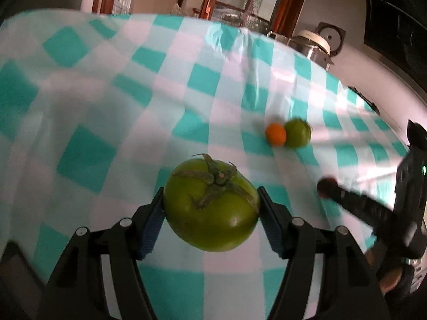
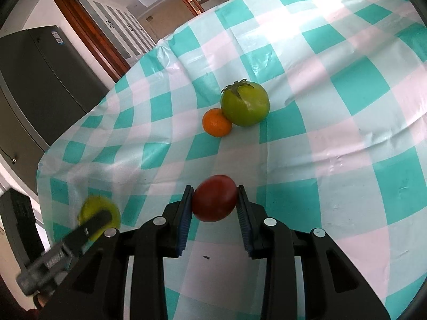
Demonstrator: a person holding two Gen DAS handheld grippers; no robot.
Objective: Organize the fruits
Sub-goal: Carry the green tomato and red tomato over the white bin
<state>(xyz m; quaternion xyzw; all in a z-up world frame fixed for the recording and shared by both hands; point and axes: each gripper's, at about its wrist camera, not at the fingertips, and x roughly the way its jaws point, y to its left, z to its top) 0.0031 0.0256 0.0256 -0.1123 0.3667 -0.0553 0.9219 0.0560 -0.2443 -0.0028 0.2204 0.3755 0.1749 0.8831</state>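
Green tomato (image 1: 212,204), stem up, sits clamped between the blue pads of the left gripper (image 1: 210,205) above the teal-checked tablecloth (image 1: 80,85). At two o'clock from it, an orange (image 1: 276,134) touches a second green tomato (image 1: 297,132), both blurred. Further right, the right gripper (image 2: 214,200) pinches a red fruit (image 2: 214,198); its underside is hidden, so contact with the cloth is unclear.

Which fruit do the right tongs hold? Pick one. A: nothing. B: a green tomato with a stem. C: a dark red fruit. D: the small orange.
C: in the right wrist view the right tongs are shut on the dark red fruit, while the orange lies on the tablecloth beside a green tomato.
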